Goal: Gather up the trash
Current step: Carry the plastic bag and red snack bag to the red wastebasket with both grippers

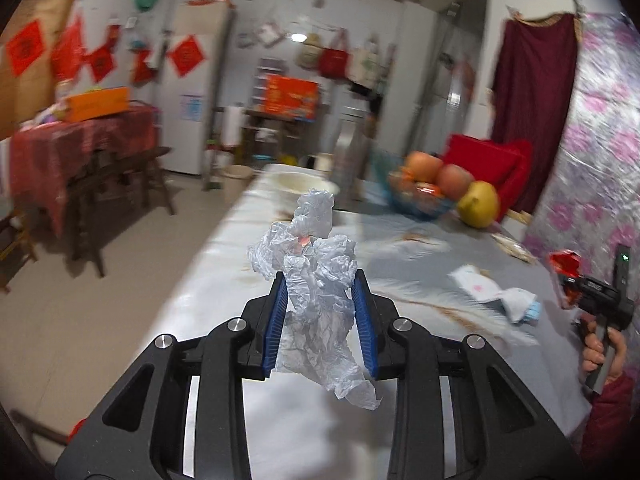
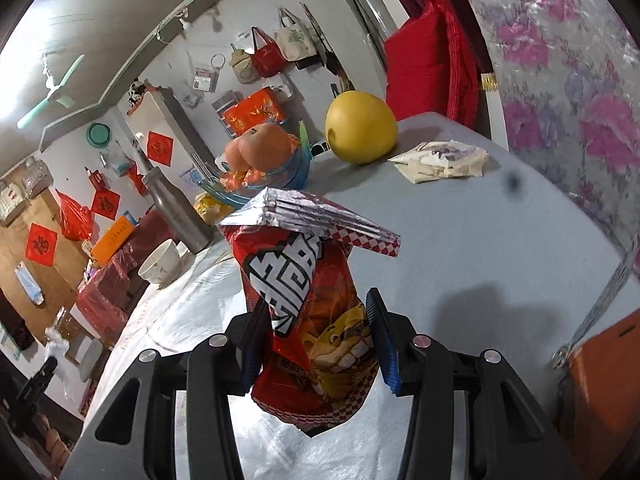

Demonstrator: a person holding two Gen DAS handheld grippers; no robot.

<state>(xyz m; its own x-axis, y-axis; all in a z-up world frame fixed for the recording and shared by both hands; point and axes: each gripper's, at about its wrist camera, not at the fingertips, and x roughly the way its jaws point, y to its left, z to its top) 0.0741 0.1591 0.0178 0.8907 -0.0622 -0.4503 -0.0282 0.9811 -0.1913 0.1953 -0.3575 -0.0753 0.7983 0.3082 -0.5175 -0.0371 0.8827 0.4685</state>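
Observation:
My left gripper (image 1: 320,280) is shut on a crumpled white plastic bag (image 1: 310,256), held above the grey-white table (image 1: 224,280). My right gripper (image 2: 316,308) is shut on a red snack packet (image 2: 308,292) with a silver torn top, held above the table (image 2: 480,248). In the left wrist view the right gripper (image 1: 576,288) shows at the far right with the red packet (image 1: 564,266). A crumpled white paper with a blue piece (image 1: 496,292) lies on the table. A pale sealed packet (image 2: 440,160) lies near the wall.
A glass bowl of fruit (image 1: 424,192) and a yellow pomelo (image 1: 478,204) stand at the table's far end, with a white bowl (image 1: 296,184) and a metal bottle (image 2: 176,208). A floral-covered wall (image 1: 592,152) borders the right side. An orange box (image 2: 604,392) sits at the right.

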